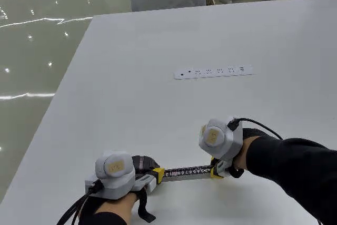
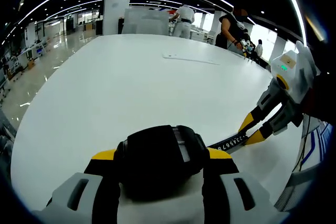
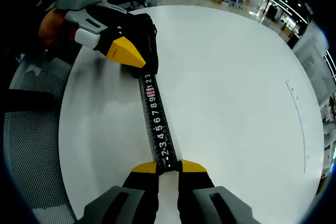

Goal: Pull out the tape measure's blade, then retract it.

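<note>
At the near edge of the tabletop point(image 1: 158, 104), we clamp the tape measure point(image 1: 146, 163) in the left gripper point(image 2: 163, 155) and pinch its blade point(image 3: 156, 114) by the tip in the jaws of the right gripper point(image 3: 168, 167); a slip there, we judge, could let it whip back.

Bright overhead strip lighting, glare streaks on glossy floor point(image 1: 37, 51), white surface point(image 1: 158, 104) evenly lit, fisheye bending at edges, focus sharp

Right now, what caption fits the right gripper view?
Right gripper pinching the black numbered blade, drawn from the black tape measure case clamped by the left gripper.
</note>
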The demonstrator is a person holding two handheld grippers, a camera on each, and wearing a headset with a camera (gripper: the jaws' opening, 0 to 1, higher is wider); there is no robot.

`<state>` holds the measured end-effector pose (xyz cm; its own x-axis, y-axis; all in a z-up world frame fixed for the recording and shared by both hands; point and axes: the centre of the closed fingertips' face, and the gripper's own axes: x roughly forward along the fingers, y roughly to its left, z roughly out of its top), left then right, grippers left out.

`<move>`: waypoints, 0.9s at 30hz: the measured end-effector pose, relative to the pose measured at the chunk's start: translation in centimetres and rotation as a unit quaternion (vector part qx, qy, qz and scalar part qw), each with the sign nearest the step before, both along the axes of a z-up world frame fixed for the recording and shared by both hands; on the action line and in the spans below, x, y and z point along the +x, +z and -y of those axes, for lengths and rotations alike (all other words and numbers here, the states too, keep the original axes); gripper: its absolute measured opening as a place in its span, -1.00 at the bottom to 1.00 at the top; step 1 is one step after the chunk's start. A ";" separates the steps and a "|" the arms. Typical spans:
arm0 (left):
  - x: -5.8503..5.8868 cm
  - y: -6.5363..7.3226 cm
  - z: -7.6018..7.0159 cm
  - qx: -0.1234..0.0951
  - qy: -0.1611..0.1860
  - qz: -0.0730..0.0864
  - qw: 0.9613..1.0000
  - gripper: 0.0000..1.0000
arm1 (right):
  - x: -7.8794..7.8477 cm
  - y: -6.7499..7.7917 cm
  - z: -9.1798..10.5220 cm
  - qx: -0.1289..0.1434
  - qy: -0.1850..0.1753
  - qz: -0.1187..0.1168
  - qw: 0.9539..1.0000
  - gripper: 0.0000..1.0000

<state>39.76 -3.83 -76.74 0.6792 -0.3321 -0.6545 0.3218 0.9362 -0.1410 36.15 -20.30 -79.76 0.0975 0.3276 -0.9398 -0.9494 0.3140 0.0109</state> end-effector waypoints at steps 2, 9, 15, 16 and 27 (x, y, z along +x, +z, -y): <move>0.0 0.0 0.0 -0.006 0.001 -0.003 1.000 0.18 | 0.0 0.0 -0.2 0.006 -0.002 0.001 1.000 -0.84; 0.0 -0.1 0.1 -0.012 0.000 -0.006 1.000 0.18 | 0.0 -0.2 -1.1 0.011 0.005 0.003 1.000 -0.84; 0.0 -0.2 0.1 -0.018 0.000 -0.006 1.000 0.18 | -0.2 0.0 -1.5 0.018 0.014 0.004 1.000 -0.84; -0.1 -0.1 0.1 -0.018 -0.001 -0.005 1.000 0.19 | -0.2 0.0 -1.7 0.020 0.018 0.006 1.000 -0.84; -0.2 -0.1 0.2 -0.033 -0.012 -0.008 0.999 0.18 | -0.2 0.1 -2.3 0.041 0.025 0.012 0.999 -0.85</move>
<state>39.56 -3.99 -76.85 0.6603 -0.3906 -0.6414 0.3406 0.9170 -0.2077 35.91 -17.98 -79.61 0.1022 0.4076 -0.9074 -0.9639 0.2659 0.0108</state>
